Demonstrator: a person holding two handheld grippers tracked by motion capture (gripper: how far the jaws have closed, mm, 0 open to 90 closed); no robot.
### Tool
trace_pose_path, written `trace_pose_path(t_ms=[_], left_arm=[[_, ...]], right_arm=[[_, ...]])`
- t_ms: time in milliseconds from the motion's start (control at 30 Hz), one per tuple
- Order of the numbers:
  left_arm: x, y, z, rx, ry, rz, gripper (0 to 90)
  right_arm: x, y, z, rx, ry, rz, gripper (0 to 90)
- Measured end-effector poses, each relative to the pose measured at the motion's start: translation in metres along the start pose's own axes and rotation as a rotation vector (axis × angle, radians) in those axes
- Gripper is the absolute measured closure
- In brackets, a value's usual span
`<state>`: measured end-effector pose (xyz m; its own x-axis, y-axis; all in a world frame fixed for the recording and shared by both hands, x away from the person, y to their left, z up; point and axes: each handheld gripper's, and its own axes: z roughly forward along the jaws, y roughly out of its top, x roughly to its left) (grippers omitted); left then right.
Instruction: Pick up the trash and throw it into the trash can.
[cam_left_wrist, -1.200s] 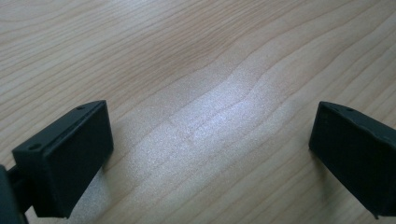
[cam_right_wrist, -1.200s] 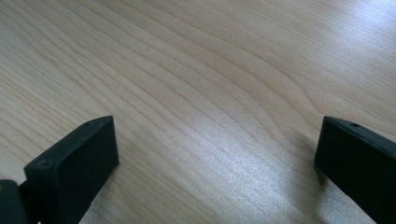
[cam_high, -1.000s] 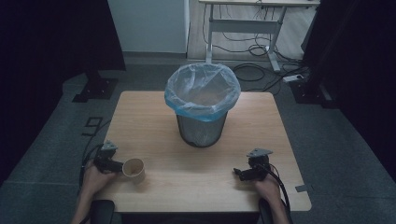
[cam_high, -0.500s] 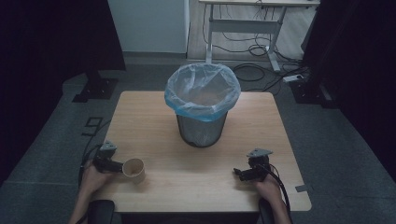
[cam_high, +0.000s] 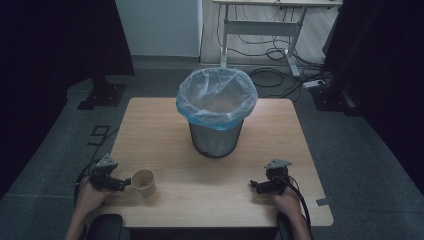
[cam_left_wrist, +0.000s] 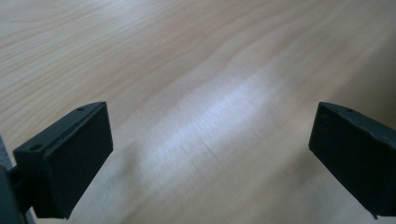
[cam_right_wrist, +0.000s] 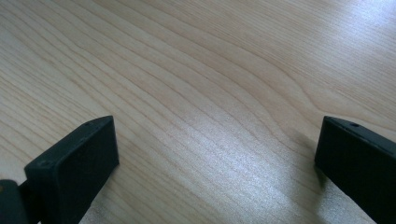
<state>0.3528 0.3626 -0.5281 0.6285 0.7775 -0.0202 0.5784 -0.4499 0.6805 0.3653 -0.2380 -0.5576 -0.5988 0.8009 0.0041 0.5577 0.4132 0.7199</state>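
A tan paper cup (cam_high: 143, 181) stands upright on the wooden table (cam_high: 200, 200) near its front left edge. My left gripper (cam_high: 123, 184) rests just left of the cup, its tips close to the cup's side. In the left gripper view that gripper (cam_left_wrist: 210, 154) is open wide, with bare wood between the jaws. Near the front right edge lies my right gripper (cam_high: 255, 186), pointing left. Its own view shows it (cam_right_wrist: 215, 158) open over bare wood as well.
A dark mesh wastebasket (cam_high: 216, 137) lined with a pale blue plastic bag (cam_high: 217, 97) stands at the table's middle, toward the far side. Beyond the table are a desk frame (cam_high: 260, 25) and floor cables (cam_high: 280, 75).
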Motion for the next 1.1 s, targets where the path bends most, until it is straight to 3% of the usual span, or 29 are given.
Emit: trace_pose_path(t_ms=[267, 500, 1100], left_arm=[[-0.014, -0.006, -0.016, -0.012, -0.043, 0.028, 0.0], [-0.028, 0.0, -0.021, -0.028, -0.079, 0.051, 0.0], [-0.062, 0.018, -0.006, -0.044, -0.178, 0.126, 0.0]], right_arm=[[0.0, 0.0, 0.0, 0.0, -0.001, 0.001, 0.0], [0.001, 0.0, 0.0, 0.0, -0.002, 0.004, 0.0], [0.001, 0.0, 0.0, 0.0, -0.002, 0.003, 0.0]])
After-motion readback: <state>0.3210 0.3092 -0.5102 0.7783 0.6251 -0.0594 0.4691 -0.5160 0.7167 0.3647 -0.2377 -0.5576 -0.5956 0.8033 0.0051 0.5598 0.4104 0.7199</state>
